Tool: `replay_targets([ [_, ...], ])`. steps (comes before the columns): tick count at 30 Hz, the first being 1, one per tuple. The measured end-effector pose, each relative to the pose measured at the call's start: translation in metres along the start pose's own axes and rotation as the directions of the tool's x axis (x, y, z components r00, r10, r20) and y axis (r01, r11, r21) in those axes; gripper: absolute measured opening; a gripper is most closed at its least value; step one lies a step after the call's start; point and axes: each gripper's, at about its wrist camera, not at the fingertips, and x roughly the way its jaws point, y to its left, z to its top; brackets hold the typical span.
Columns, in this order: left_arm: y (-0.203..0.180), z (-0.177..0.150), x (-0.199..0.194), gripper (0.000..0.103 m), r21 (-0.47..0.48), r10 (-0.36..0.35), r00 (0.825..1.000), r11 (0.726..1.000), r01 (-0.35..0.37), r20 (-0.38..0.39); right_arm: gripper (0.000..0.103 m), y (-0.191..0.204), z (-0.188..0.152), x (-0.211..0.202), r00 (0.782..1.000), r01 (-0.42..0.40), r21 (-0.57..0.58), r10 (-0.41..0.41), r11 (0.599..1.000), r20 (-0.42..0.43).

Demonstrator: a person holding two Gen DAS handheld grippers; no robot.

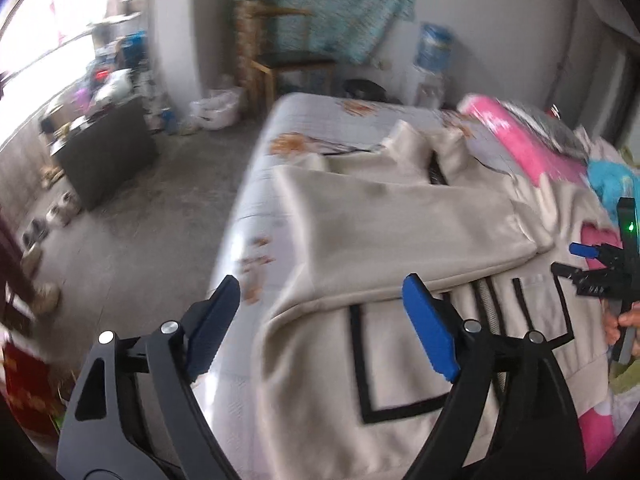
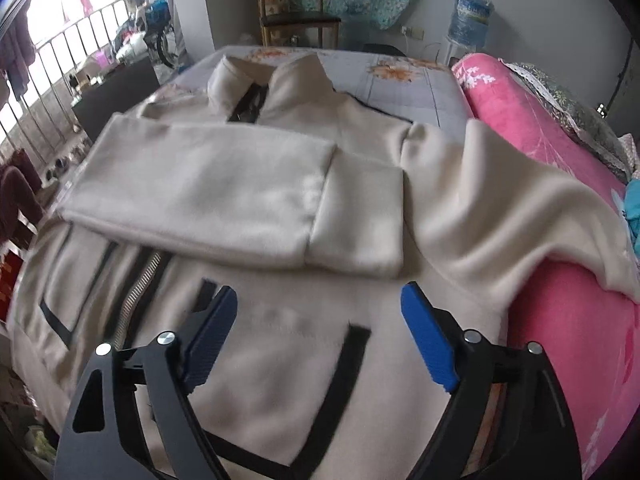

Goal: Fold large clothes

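Note:
A large cream fleece jacket (image 2: pixel 280 320) with black pocket trim and a front zipper lies flat on the bed. One sleeve (image 2: pixel 224 196) is folded across its chest; the other sleeve (image 2: pixel 520 208) drapes over a pink quilt. The jacket also shows in the left wrist view (image 1: pixel 392 216). My left gripper (image 1: pixel 320 296) is open and empty above the jacket's left hem edge. My right gripper (image 2: pixel 318 304) is open and empty over the lower front near a pocket. The right gripper also appears at the right edge of the left wrist view (image 1: pixel 576 260).
The bed (image 1: pixel 256 208) has a grey floral sheet; its left edge drops to a concrete floor. A rolled pink quilt (image 2: pixel 520 104) lies along the right. A dark cabinet (image 1: pixel 108 156), a wooden chair (image 2: pixel 300 20) and a water dispenser (image 2: pixel 468 16) stand beyond.

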Motion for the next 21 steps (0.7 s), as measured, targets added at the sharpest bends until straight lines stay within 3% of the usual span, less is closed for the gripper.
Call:
replay_targets([
  [5,-0.07,0.023,0.068,0.081,0.142,-0.011,0.997,0.99,0.022,-0.073,0.088,-0.007,-0.013,0.016,0.999,0.017,0.027,-0.016,0.999,-0.041],
  [9,-0.105,0.027,0.115,0.081,0.17,-0.027,0.992,0.984,0.048,-0.122,0.091,-0.008,-0.019,0.03,0.998,0.039,0.014,-0.038,0.999,-0.057],
  [11,-0.114,0.025,0.137,0.081,0.157,-0.033,0.988,0.986,0.057,-0.15,0.097,-0.008,-0.02,0.031,0.998,0.048,0.008,-0.048,0.999,-0.037],
  [15,-0.12,0.016,0.162,0.082,0.135,-0.042,0.98,0.988,0.069,-0.195,0.097,-0.012,-0.021,0.033,0.999,0.022,0.022,-0.021,1.0,-0.04],
  [21,-0.116,0.008,0.165,0.095,0.123,-0.021,0.989,0.992,0.039,-0.149,0.097,-0.012,-0.019,0.034,0.999,0.018,0.032,-0.016,0.999,-0.051],
])
